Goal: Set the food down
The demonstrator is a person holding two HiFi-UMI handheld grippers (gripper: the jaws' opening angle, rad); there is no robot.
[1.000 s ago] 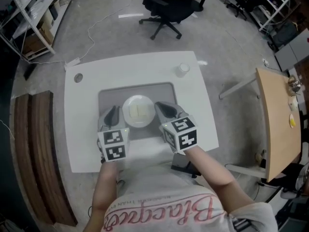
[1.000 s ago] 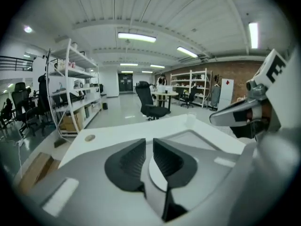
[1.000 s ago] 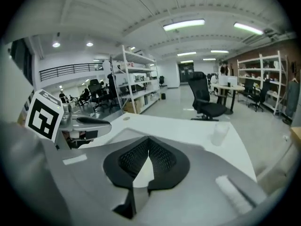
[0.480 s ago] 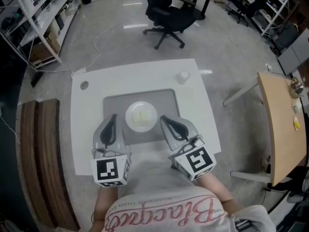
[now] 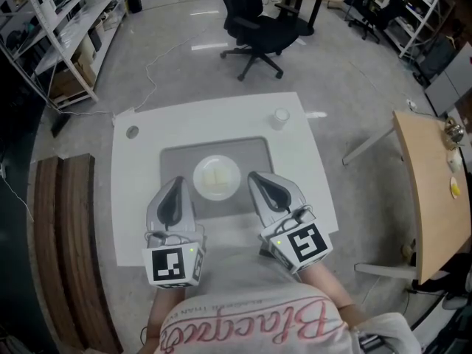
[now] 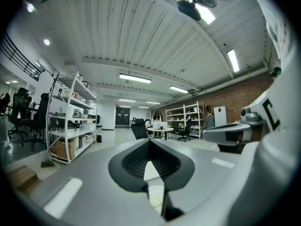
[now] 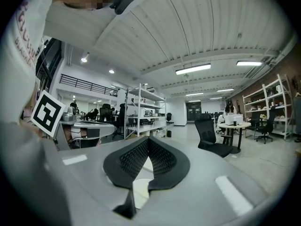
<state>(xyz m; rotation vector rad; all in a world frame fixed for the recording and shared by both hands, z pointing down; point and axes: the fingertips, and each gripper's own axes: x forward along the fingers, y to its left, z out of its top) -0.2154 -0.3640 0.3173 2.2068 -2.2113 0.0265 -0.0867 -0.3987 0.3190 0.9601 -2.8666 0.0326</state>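
Observation:
A white plate (image 5: 216, 177) with a pale piece of food (image 5: 217, 174) on it rests on a grey mat (image 5: 254, 153) in the middle of the white table (image 5: 310, 168). My left gripper (image 5: 175, 181) is just left of the plate and nearer to me, shut and holding nothing. My right gripper (image 5: 255, 175) mirrors it on the plate's right, also shut and holding nothing. In the left gripper view the left gripper (image 6: 149, 147) has its black pads meeting at the tip. The right gripper (image 7: 147, 146) shows the same in its own view, pointing out into the room.
A small white cup (image 5: 279, 116) stands at the table's far right, and a round grommet (image 5: 132, 131) sits at the far left. A black office chair (image 5: 258, 17) is beyond the table. A wooden bench (image 5: 66, 249) lies to the left and a wooden desk (image 5: 431, 190) to the right.
Both grippers have drawn back from the plate's sides toward me. The plate and food have stayed on the mat.

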